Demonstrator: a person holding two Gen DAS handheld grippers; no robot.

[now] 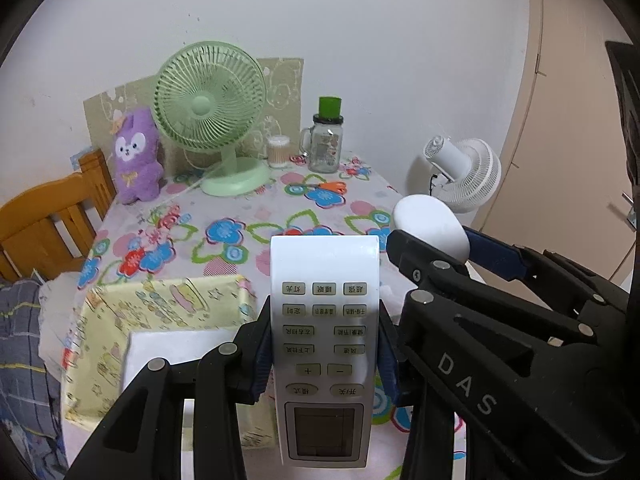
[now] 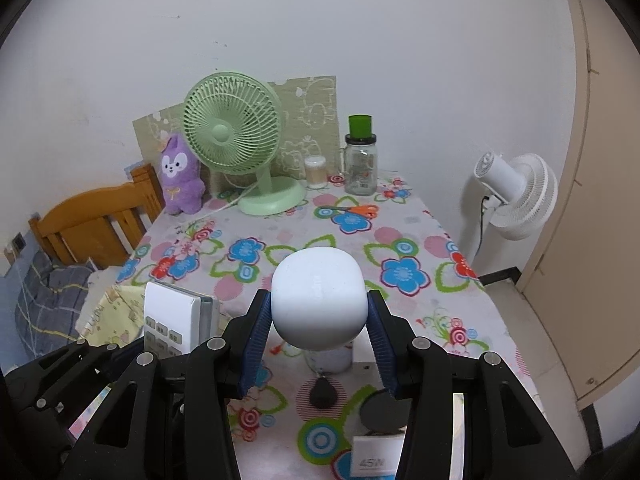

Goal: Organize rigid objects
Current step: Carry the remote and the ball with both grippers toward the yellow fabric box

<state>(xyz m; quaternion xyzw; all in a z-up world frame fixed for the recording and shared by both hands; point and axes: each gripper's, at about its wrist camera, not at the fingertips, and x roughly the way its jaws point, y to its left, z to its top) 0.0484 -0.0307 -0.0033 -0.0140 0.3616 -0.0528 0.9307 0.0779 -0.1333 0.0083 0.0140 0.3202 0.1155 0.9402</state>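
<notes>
My left gripper is shut on a white remote control with a small screen, held above the floral table beside a yellow fabric storage box. My right gripper is shut on a white egg-shaped object, held above the table. In the left wrist view the right gripper and the white object show at the right. In the right wrist view the remote shows at lower left next to the yellow box.
A green fan, purple plush, cotton-swab jar, glass jar with green lid and orange scissors stand at the table's back. A black tag, dark disc and 45W box lie below. A white fan stands right, a wooden chair left.
</notes>
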